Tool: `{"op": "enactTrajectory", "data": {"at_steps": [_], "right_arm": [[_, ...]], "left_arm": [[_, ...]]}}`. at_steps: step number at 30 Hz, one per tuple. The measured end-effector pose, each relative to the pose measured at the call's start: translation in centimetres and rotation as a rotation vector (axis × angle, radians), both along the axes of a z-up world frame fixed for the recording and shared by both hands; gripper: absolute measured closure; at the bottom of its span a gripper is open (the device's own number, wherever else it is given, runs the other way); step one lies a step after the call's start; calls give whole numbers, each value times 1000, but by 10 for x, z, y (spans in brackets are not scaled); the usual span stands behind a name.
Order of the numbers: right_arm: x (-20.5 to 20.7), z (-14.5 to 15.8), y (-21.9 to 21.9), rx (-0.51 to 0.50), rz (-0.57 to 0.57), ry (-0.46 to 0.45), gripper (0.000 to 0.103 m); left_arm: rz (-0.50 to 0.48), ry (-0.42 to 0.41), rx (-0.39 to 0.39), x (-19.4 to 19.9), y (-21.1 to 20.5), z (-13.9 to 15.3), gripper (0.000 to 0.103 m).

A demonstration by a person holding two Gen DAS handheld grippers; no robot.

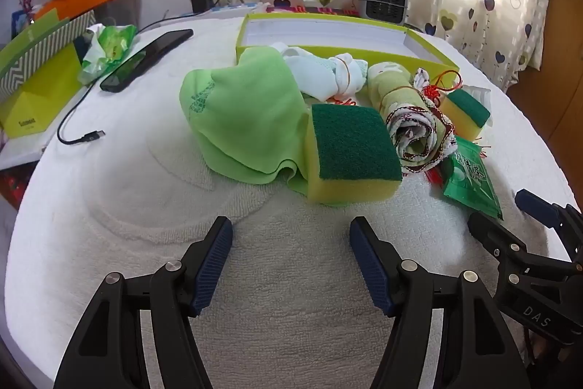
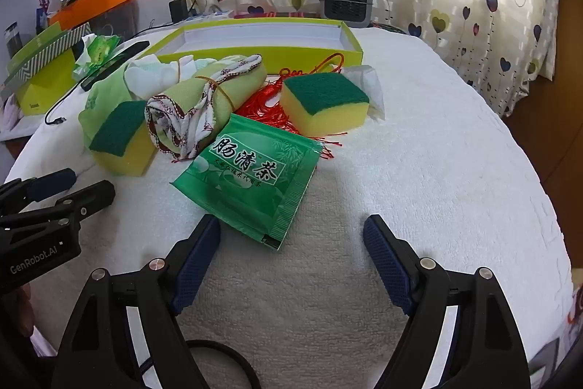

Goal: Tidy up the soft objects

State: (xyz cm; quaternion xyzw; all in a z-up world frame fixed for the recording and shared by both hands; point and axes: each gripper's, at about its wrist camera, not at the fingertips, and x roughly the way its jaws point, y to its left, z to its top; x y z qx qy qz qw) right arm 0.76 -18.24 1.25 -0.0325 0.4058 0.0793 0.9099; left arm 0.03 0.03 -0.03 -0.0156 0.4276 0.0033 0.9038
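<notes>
- Sponges (image 1: 349,148), a green cloth (image 1: 240,112), a rolled towel (image 1: 408,112) and a tea sachet (image 2: 251,177) lie heaped on the white towel (image 1: 255,279) before the yellow-green box (image 1: 430,50).
- Left gripper (image 1: 291,243) hovers wide open, empty.
- Right gripper (image 2: 291,243) gapes wide, empty, just short of the sachet.

Both wrist cameras are looking down along their fingers, close over the towel (image 1: 291,279), sharing the sponge (image 1: 349,152) pile and box (image 2: 262,51).
</notes>
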Motion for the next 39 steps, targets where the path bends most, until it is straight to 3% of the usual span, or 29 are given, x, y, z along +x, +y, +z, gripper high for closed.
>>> {"op": "enactTrajectory", "data": {"at_steps": [39], "right_arm": [[-2, -1, 0, 4, -3, -14, 22]], "left_arm": [[0, -16, 6, 0, 0, 0, 37]]}}
